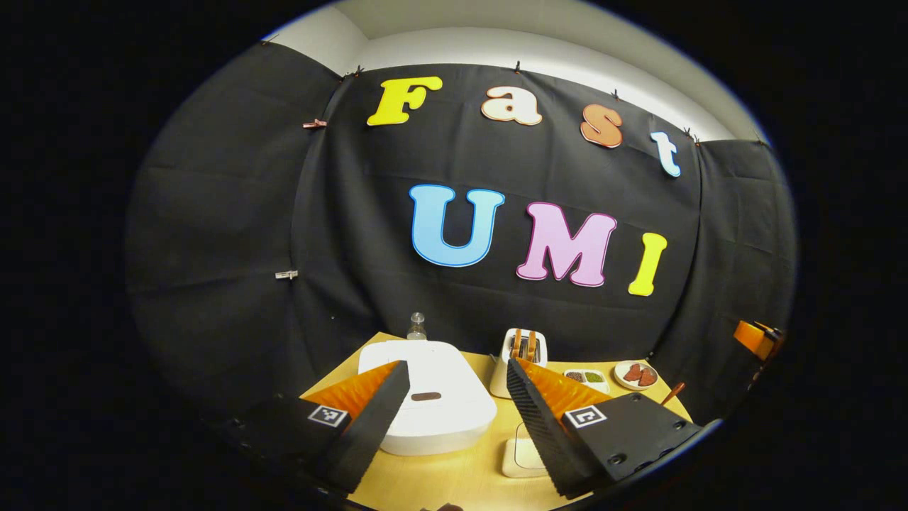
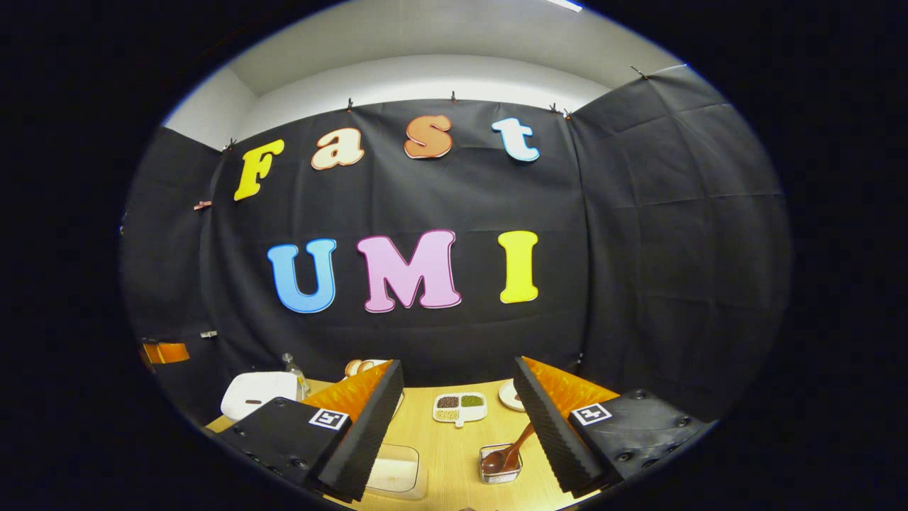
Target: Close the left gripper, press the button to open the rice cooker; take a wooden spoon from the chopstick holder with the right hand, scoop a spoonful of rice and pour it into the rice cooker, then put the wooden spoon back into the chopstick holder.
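We have both tools held wide apart and empty: the left hand-held gripper (image 1: 454, 408) hovers above the closed white rice cooker (image 1: 433, 404), whose dark button (image 1: 425, 396) sits on the lid between its fingers, and the right hand-held gripper (image 2: 457, 419) looks down the desk (image 2: 454, 454). Our first risk is pressing with spread fingers, which could straddle the small button or slide off the smooth lid, so the lid stays latched. The wooden spoon (image 2: 507, 451) rests bowl-down in a small clear container (image 2: 501, 465) just inside the right finger, leaning; a careless pinch could tip that light container, and a loaded spoon could spill over the desk. Nearby stand a divided dish of grains (image 2: 460, 407), a toaster (image 1: 521, 351), a small plate (image 1: 636, 374) and a glass bottle (image 1: 416, 326). The pale wooden desk is backed by black cloth walls under a white ceiling.
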The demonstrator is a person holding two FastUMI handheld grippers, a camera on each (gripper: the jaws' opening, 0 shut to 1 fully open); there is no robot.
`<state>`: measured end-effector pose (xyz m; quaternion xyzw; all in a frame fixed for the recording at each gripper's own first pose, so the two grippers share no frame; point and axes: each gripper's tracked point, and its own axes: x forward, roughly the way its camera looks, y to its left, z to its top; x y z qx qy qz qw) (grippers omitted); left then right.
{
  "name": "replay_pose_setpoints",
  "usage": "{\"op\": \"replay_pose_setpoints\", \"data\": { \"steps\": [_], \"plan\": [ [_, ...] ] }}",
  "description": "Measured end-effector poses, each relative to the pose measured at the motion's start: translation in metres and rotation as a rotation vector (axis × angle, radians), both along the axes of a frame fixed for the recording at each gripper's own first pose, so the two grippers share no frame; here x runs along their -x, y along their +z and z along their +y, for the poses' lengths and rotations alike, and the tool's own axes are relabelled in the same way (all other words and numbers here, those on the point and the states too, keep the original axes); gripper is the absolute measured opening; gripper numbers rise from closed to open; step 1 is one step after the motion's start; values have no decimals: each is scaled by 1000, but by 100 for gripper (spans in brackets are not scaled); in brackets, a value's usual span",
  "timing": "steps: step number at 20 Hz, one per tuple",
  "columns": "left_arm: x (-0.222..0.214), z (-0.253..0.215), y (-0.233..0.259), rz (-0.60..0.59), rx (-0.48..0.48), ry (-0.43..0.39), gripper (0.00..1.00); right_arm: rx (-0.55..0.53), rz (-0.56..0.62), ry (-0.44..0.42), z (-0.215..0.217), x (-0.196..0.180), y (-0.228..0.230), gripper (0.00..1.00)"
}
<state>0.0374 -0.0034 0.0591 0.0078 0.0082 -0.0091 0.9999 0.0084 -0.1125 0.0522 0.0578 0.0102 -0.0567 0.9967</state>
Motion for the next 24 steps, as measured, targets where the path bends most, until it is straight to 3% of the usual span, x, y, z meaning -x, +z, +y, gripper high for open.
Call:
{"op": "replay_pose_setpoints", "data": {
  "steps": [4, 8, 15, 24],
  "plan": [
    [19, 13, 0, 2, -44, -17, 95, 37, 43, -86, -7, 32, -8, 98],
    [29, 13, -10, 15, -21, -74, 95, 31, 55, -144, 1, 59, -14, 98],
    [31, 5, -23, 46, -52, -164, 95, 5, 73, -123, 32, 76, -17, 98],
    [34, 1, -32, 47, -72, -152, 95, -29, 92, -96, 39, 79, -29, 98]
  ]
}}
